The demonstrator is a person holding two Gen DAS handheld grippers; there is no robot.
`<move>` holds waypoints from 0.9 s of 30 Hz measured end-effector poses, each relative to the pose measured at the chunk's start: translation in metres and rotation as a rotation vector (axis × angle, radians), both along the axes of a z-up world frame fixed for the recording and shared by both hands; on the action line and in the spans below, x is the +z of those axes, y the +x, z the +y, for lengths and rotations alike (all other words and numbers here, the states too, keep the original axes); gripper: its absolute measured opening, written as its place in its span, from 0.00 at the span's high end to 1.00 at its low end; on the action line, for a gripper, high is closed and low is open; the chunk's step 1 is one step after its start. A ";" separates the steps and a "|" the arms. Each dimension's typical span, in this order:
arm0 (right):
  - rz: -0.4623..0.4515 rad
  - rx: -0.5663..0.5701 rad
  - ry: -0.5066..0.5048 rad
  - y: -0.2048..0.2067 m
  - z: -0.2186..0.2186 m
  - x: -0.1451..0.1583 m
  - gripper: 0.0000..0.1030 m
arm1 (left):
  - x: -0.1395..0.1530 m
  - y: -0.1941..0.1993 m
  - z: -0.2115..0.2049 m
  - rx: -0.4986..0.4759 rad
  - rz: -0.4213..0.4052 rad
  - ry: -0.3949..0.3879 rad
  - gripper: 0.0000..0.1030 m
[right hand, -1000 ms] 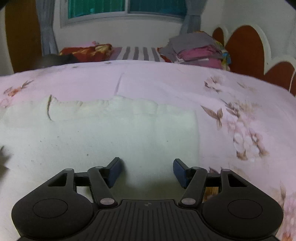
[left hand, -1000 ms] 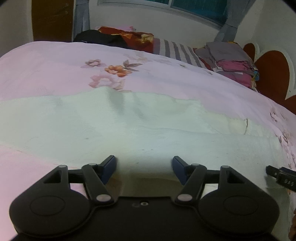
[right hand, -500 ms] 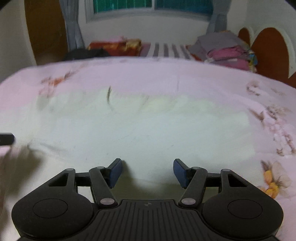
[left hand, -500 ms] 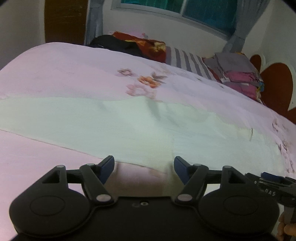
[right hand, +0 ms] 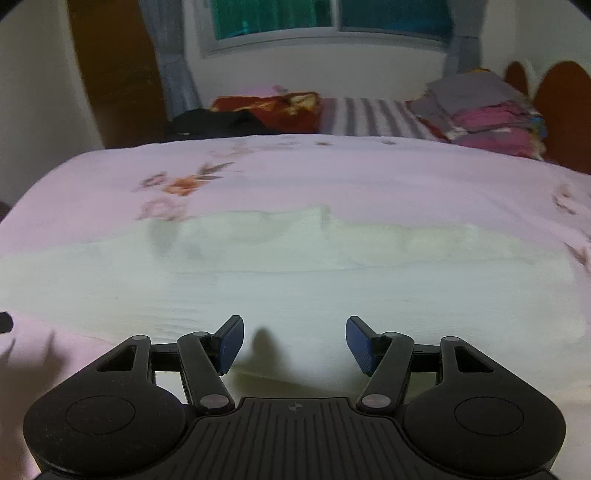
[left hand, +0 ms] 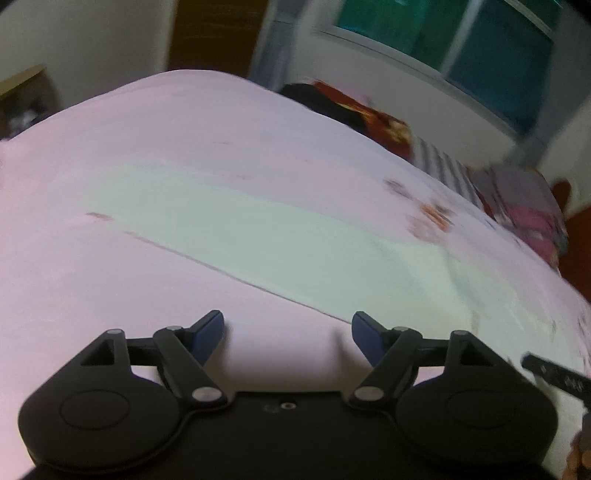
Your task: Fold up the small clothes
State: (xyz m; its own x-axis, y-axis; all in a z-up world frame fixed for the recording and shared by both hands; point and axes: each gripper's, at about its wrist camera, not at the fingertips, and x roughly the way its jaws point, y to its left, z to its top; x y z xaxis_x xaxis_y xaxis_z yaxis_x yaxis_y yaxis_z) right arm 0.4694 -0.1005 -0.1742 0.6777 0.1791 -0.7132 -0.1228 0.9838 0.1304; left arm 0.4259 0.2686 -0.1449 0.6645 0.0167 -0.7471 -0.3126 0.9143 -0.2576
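A pale green-white garment [left hand: 280,236] lies flat as a long band on the pink floral bed sheet [left hand: 147,125]. It also shows in the right wrist view [right hand: 295,273]. My left gripper [left hand: 288,334] is open and empty, above the pink sheet just short of the garment's near edge. My right gripper [right hand: 294,341] is open and empty, low over the garment's near part. The tip of the right gripper [left hand: 554,374] shows at the right edge of the left wrist view.
At the head of the bed lie a stack of folded clothes [right hand: 487,110], a striped pillow [right hand: 369,114], a red patterned cloth [right hand: 273,105] and a black garment [right hand: 218,123]. A brown headboard [right hand: 561,99] stands at the right, a window [right hand: 332,18] behind.
Both grippers have drawn back and swung left. The left one has left the garment and is now over bare sheet. Both stayed open. The garment lies unchanged.
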 end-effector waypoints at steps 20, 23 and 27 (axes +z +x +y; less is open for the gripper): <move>0.001 -0.004 0.000 0.018 0.031 -0.014 0.41 | -0.043 0.040 0.124 0.332 -0.122 -0.274 0.85; 0.019 -0.004 -0.024 0.022 0.033 -0.021 0.41 | -0.047 0.040 0.125 0.361 -0.128 -0.287 0.94; 0.029 0.026 -0.072 0.026 0.039 -0.028 0.41 | -0.030 0.037 0.110 0.331 -0.172 -0.257 0.97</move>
